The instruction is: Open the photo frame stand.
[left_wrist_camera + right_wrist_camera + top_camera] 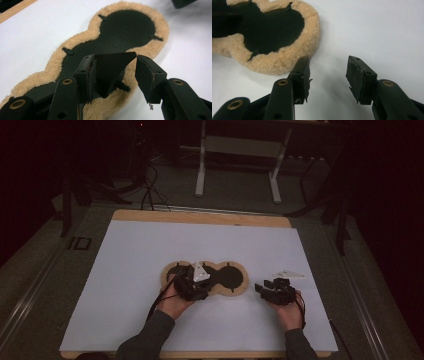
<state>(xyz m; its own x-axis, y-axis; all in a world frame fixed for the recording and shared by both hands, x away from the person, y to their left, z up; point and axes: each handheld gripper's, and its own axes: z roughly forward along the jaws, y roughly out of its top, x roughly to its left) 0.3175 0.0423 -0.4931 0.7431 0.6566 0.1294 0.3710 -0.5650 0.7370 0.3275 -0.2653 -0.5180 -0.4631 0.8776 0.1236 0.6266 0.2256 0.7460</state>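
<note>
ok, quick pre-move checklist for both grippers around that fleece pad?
1. Left gripper over the fleece pad: ok, its jaws straddle a raised black flap of the pad's dark inner layer.
2. Flap clamped: not ok, the jaws are apart, with a gap beside the flap.
3. Right gripper free: ok, open with nothing between the jaws, over the white sheet.
4. Right gripper off the pad: ok, the fleece edge lies to its side, apart.
5. Pad flat on the sheet: ok, apart from the lifted flap.
6. What the flap is attached to: cannot tell.
</note>
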